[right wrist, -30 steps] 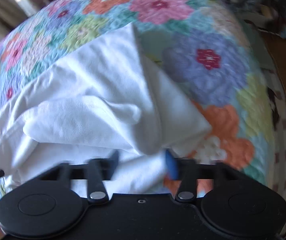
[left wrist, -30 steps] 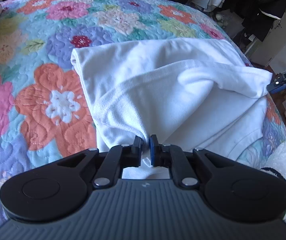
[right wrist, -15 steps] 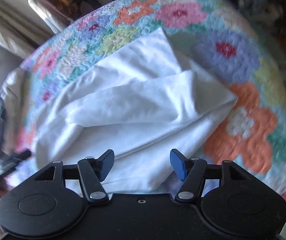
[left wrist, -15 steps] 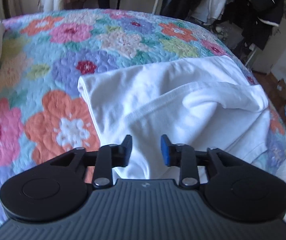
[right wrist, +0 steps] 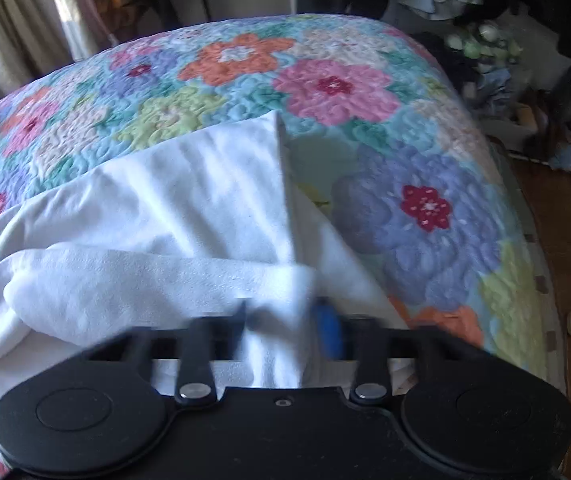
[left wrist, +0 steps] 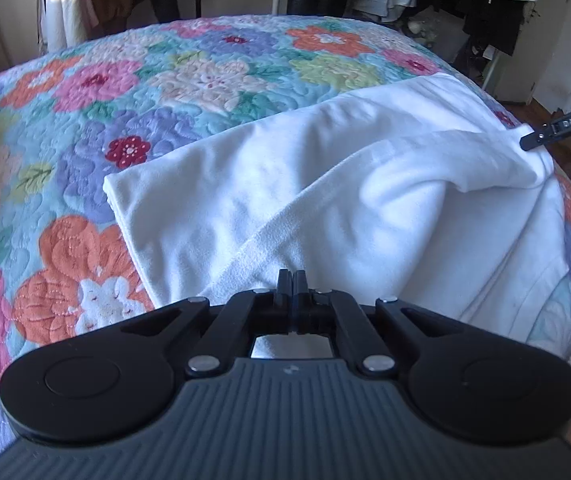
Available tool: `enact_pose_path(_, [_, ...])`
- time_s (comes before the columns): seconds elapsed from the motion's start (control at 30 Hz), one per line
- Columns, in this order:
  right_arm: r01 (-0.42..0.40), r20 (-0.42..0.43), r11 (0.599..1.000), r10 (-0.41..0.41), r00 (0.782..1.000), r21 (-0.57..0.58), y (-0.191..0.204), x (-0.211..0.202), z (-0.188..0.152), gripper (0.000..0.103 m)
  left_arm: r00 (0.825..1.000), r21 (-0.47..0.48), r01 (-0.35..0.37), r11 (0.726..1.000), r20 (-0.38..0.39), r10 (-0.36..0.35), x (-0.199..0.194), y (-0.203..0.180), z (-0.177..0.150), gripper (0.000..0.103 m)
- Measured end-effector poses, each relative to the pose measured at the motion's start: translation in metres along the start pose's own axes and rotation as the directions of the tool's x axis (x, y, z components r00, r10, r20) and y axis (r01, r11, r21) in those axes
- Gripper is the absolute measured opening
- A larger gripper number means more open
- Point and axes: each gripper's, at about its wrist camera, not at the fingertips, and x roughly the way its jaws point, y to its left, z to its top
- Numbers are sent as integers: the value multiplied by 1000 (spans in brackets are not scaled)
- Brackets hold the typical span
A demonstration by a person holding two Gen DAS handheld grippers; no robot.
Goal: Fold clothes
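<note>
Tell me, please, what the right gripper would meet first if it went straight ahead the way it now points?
The right gripper would almost at once meet the raised fold of the white cotton garment, which already lies between its blurred fingers; the floral quilted bedspread is further on. Depth is uncertain.

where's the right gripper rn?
Right gripper is at the near edge of the white garment on the floral quilt, fingers apart around a fold.

White letters "DAS" show on the right claw (left wrist: 565,126).
</note>
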Motion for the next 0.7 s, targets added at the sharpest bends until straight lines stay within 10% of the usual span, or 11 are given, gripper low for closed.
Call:
enact_pose_path(0.17, [-119,163,992,111,980,41,-15,-48,-1,8,989,-116,73,991,136,-57,-48,20,2,0])
enact_pose_path(0.37, [-374,265,927,353,897,31,-55,-115,-12,7,965,-143,143,979,238,-106,-116,23,-8,0])
enact_pose_path(0.53, [-222,134,975,216,967,28,-75,-95,-49,8,985,-200,153,968,106,-134,-102,20,-22,0])
enact_pose_path(0.7, [-241,78,958,231,970,157,-82,-70,-65,12,992,-75,98,992,-76,-104,-53,6,-11,3])
